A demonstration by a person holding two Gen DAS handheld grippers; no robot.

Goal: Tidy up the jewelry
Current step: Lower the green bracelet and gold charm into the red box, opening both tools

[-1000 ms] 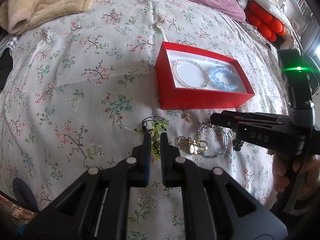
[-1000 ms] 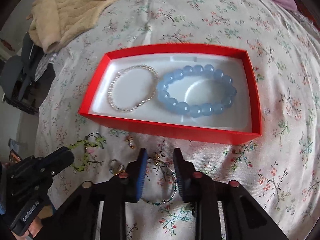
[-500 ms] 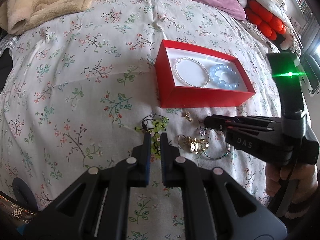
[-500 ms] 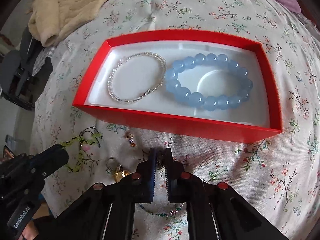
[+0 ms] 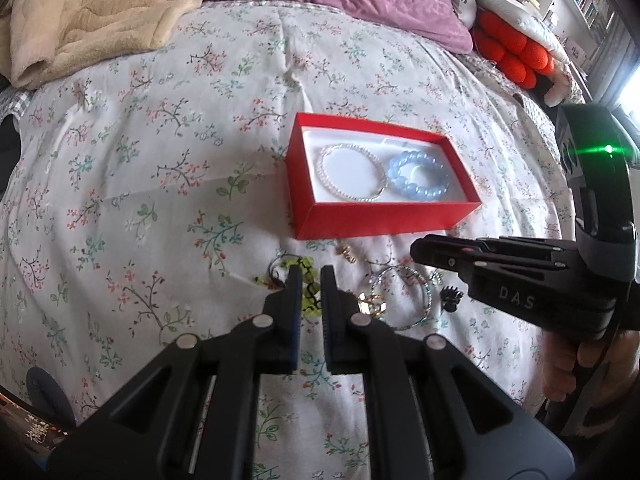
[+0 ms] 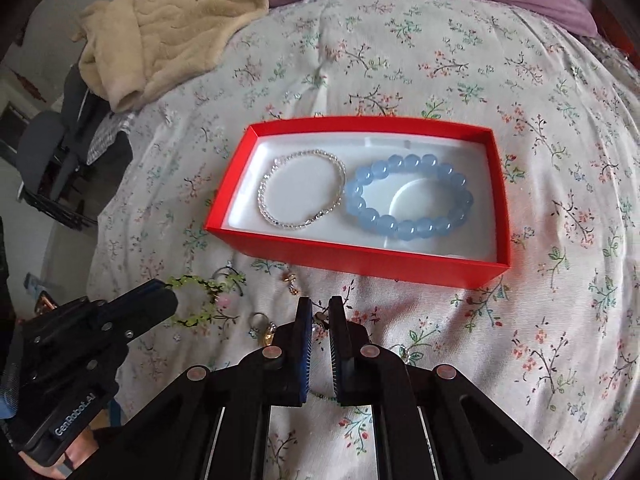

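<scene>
Lifted and now pinched together, right gripper (image 6: 320, 312) hides the teal bangle (image 5: 402, 298) left view shows.

Box (image 6: 352, 258) on bed (image 6: 540, 320); thin bracelet (image 6: 300, 190) left, bead bracelet (image 6: 408, 196) right inside. Loose jewelry (image 5: 396, 300) on bed before box. Blanket (image 6: 168, 28) at far-left corner.

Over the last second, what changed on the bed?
The right gripper closed its jaws over the thin beaded bracelet and pulled back a little; whether it pinches the bracelet is unclear. Unchanged: left gripper shut at the green bead bracelet, silver bracelet and blue bead bracelet in the red box.
</scene>
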